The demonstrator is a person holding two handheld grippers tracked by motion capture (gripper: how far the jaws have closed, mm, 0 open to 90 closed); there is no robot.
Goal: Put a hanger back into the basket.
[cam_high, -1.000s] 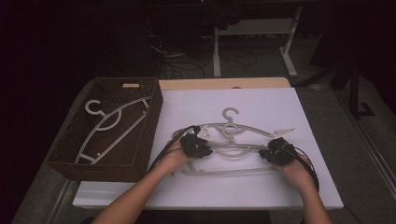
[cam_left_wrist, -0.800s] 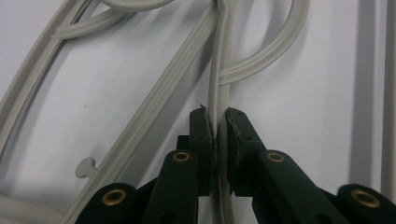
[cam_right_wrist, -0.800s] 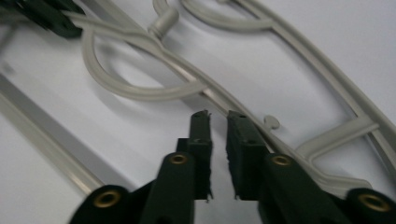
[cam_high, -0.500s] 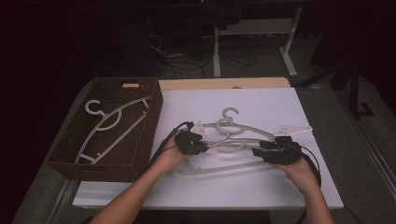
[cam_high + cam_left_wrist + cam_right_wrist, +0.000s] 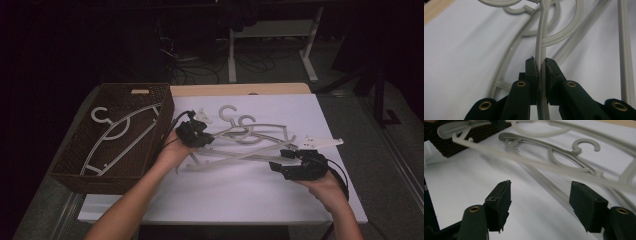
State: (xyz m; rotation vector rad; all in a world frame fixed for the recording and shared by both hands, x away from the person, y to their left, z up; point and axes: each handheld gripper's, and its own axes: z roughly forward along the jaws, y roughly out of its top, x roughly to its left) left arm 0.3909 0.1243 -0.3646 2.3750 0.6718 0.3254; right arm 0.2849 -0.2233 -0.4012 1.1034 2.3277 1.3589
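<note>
A pale grey plastic hanger (image 5: 222,132) hangs tilted above the white table top, its far end near the right hand. My left gripper (image 5: 202,136) is shut on one arm of that hanger (image 5: 540,50), and in the left gripper view (image 5: 541,63) both pads press the arm. My right gripper (image 5: 282,160) stands open near the hanger's right end. Its jaws have just been opening, with nothing between them in the right gripper view (image 5: 541,191). The held hanger's bar (image 5: 544,166) passes blurred beyond them. A second hanger (image 5: 564,157) lies flat on the table.
A dark woven basket (image 5: 75,165) stands at the table's left with one more grey hanger (image 5: 117,132) inside. The white sheet (image 5: 240,195) covers the table to its front edge. Desk legs and cables fill the dark floor behind.
My right gripper has let go of the hanger and opened. My left gripper has risen and moved toward the basket, lifting the hanger's left end off the table.
</note>
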